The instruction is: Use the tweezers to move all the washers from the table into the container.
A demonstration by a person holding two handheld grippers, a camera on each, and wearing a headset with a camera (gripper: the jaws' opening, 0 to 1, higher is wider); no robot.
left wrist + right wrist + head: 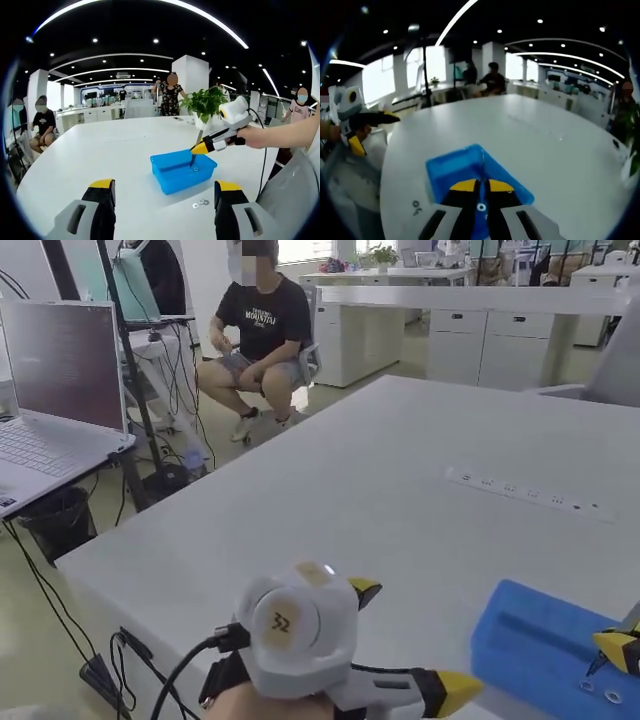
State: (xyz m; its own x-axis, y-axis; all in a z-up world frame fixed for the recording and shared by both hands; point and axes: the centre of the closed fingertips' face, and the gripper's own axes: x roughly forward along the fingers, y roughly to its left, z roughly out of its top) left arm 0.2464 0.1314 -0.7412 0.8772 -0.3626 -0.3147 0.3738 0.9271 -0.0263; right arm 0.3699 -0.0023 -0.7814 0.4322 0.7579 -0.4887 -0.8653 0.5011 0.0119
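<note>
The blue container (182, 172) stands on the white table, also in the head view (540, 650) and the right gripper view (470, 167). My right gripper (200, 148) (481, 186) is shut on the tweezers (195, 152), whose tips point down into the container. At least one washer (196, 169) lies inside it. A few washers (201, 203) lie on the table beside the container, also seen in the head view (600, 692) and the right gripper view (416, 205). My left gripper (165, 186) (410, 637) is open and holds nothing, a little short of the container.
A white power strip (525, 492) lies farther back on the table (380, 470). A laptop (50, 390) sits on a stand to the left. A seated person (255, 340) is beyond the table's far edge. A potted plant (205, 105) stands at the far side.
</note>
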